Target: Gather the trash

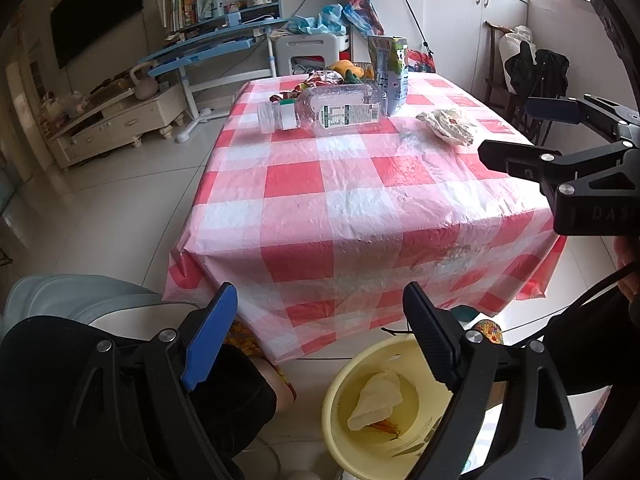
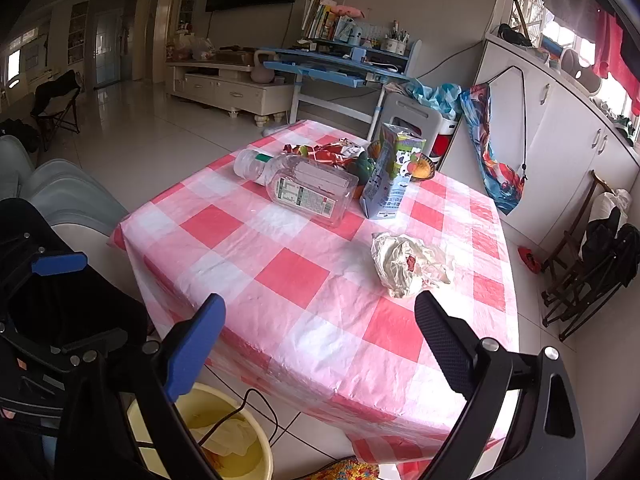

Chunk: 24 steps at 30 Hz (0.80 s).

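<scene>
Right wrist view: crumpled wrapper (image 2: pixel 410 266) lies on the table (image 2: pixel 304 280) near the carton (image 2: pixel 390 176); right gripper (image 2: pixel 320 350) released. Left gripper (image 1: pixel 318 338) released above the yellow bin (image 1: pixel 360 412).

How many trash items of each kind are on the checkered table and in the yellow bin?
Clear plastic bottle: 1
Drink carton: 1
Red snack wrapper: 1
Crumpled white paper: 2, one on the table, one in the yellow bin
Total: 5
</scene>
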Motion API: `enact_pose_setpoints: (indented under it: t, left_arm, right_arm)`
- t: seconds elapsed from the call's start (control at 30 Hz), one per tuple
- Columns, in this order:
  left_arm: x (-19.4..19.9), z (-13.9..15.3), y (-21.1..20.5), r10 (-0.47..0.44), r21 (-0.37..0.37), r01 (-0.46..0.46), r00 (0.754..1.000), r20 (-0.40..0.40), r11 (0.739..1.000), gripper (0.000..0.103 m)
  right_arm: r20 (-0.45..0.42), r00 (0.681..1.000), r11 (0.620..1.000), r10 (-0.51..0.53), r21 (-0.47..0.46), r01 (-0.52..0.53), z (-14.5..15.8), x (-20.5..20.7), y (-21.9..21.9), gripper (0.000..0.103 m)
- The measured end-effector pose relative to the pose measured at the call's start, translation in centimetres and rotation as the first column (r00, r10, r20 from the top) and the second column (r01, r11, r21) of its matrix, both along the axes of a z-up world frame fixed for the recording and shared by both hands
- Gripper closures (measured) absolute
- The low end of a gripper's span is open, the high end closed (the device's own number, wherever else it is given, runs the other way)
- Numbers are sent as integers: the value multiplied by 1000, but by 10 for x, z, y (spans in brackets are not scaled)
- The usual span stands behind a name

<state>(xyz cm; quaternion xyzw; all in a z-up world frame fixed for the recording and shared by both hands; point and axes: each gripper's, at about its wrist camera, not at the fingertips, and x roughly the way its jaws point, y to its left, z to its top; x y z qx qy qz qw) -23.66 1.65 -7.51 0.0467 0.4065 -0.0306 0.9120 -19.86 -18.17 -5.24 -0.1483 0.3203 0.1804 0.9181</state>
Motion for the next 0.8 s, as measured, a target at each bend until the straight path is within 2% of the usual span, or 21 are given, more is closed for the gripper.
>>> enact_pose_setpoints:
  t: [0.8]
  left_arm:
    - [0, -2, -3, -12, 18, 12, 1000, -10, 1000, 20]
  right_arm:
    - [0, 1000, 1000, 1, -7, -1, -1, -1, 5, 11]
